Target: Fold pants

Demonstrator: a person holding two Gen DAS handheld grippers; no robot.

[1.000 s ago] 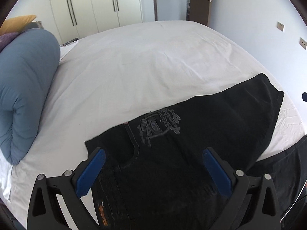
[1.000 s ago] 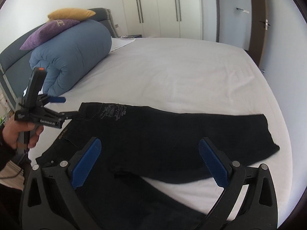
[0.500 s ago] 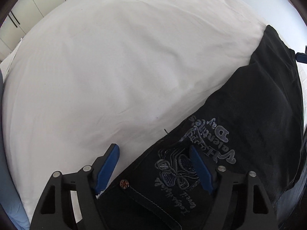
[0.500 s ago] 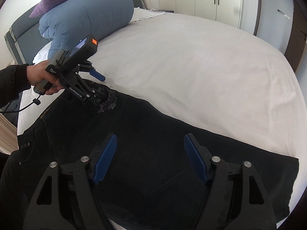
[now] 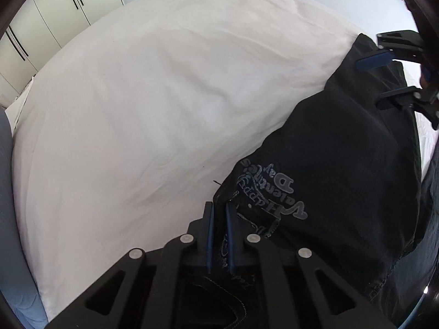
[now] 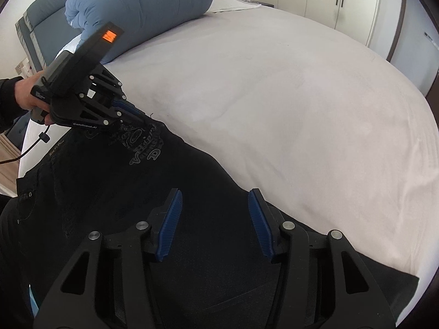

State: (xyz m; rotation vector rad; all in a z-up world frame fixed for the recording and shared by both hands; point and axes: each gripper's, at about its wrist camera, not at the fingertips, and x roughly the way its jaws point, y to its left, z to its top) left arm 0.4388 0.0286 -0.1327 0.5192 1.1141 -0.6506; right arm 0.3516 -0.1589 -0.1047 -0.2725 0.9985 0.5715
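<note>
Two words, "Valentine's Day", can be read in grey print on the black pants [image 5: 343, 148] lying across the white bed [image 5: 164, 96]. Left gripper [image 5: 219, 213], tilted steeply down, pinches their edge beside the print. Right gripper [image 6: 215, 219] has been closing, jaws still apart over the leg

Left wrist view: the right tongs [image 5: 384, 79] are cut off by the right edge; only the tips of the fingers show. The pants [image 5: 343, 150] run out of frame at the lower right. The fabric edge between the left tongs [image 5: 218, 211] is largely hidden by their pads.

Right wrist view: the pants' lower portion is hidden behind the right tongs [image 6: 214, 211]. The hand [image 6: 27, 96] is cut off at the left edge. The print [image 6: 142, 148] is partly covered and only partly legible.
</note>
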